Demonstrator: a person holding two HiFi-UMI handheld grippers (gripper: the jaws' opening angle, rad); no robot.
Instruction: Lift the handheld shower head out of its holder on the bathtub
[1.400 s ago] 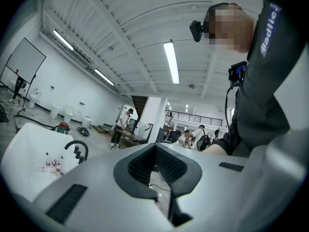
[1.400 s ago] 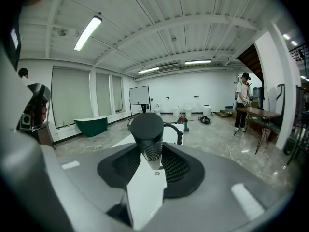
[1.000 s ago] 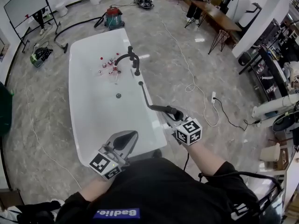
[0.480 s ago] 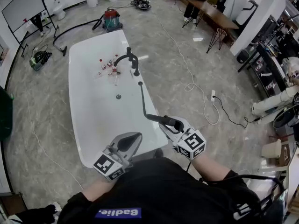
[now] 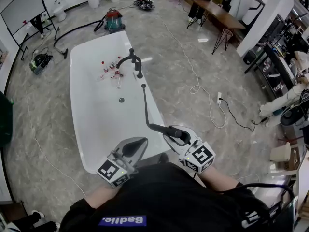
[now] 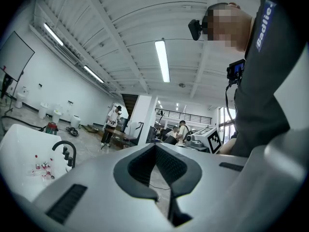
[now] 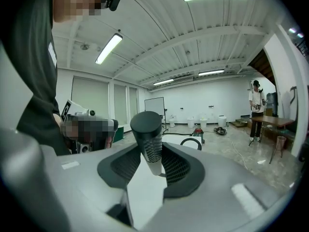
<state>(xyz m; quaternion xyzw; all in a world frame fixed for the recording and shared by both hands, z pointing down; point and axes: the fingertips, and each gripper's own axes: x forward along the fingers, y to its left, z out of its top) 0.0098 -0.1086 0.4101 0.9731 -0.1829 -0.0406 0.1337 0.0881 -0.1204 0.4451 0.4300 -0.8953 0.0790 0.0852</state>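
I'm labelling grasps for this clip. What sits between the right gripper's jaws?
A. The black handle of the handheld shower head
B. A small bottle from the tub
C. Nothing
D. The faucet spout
A: in the right gripper view, the right gripper has its pads pressed on the black handle of the handheld shower head, and in the head view its hose runs to the bathtub rim.

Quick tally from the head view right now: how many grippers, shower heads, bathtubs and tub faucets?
Grippers: 2 (left gripper, right gripper)
Shower head: 1
Bathtub: 1
Faucet: 1
Total: 5
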